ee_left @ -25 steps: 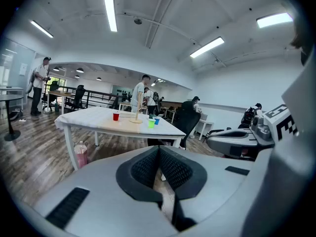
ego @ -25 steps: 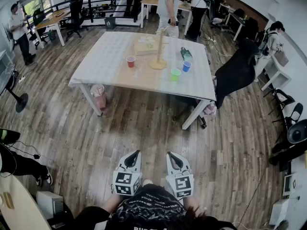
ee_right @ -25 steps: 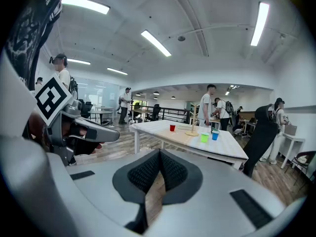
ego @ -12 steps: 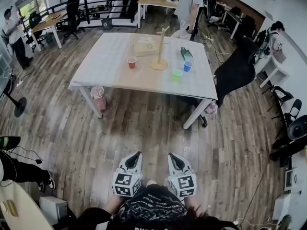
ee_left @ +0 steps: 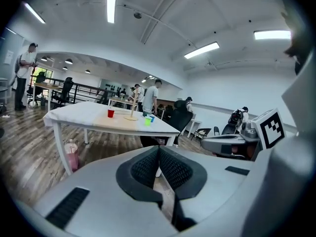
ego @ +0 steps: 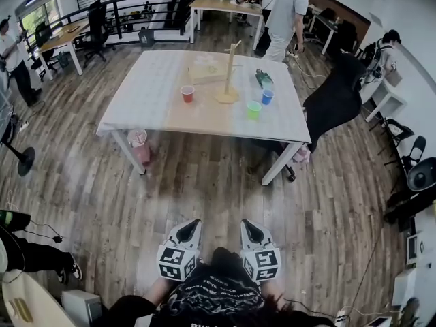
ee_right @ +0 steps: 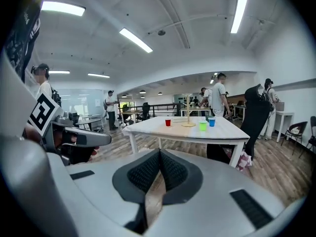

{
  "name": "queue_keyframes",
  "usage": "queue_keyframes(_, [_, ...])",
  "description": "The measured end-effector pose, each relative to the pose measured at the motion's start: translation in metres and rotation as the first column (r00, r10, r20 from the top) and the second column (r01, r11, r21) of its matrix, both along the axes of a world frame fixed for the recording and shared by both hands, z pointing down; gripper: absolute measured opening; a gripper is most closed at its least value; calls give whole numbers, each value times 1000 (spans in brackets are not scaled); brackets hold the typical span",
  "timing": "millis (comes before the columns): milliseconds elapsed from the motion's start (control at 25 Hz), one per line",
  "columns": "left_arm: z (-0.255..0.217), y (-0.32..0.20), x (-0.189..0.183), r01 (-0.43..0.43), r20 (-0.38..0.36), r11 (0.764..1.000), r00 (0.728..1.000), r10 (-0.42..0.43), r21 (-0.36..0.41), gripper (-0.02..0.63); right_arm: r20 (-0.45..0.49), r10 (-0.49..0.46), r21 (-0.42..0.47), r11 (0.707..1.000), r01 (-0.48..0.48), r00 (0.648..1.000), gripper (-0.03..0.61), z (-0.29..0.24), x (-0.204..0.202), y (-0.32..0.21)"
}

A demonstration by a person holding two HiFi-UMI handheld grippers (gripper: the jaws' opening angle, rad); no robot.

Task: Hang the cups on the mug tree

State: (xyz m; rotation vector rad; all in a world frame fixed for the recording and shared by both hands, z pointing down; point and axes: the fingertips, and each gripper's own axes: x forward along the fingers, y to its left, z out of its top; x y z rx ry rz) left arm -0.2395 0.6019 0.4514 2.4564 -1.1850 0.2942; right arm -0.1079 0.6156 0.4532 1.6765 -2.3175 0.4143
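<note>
From the head view I see both grippers low in the picture, close to my operator's body and over the wooden floor (ego: 204, 176). The left gripper (ego: 194, 222) and the right gripper (ego: 246, 222) sit side by side, both pointing ahead toward the white table (ego: 136, 94), which is well apart from them. The mug tree (ego: 228, 73) stands upright on the table's far half. The red cup (ego: 187, 94) stands to its left, while the green cup (ego: 253, 109) and the blue cup (ego: 267, 96) stand close together to its right. All three cups rest on the tabletop. A black chair (ego: 334, 104) stands at the table's right edge, and a person in a grey shirt (ego: 286, 12) stands beyond the table.

In the left gripper view, the jaws are clenched together, pad against pad, with nothing between them. The table shows far off past them, the cups small on its top around the tree. The other gripper shows at the right edge of this view.

In the right gripper view, the jaws are likewise pressed together and carry nothing. The table lies straight ahead in the distance, with the red cup left of the tree and the green and blue cups to its right.
</note>
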Motion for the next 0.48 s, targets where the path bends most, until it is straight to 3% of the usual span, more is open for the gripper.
queue_keyframes(360, [13,-65,29,57,-1,998,998,-57,17,21,-8,-61,-33,998,61,998,9,19,33,-63])
queue_keyframes(480, [13,-90,46,60,17,998,998,-60,25,21,98,-34,-57,998,40,995,9,25,58,-100])
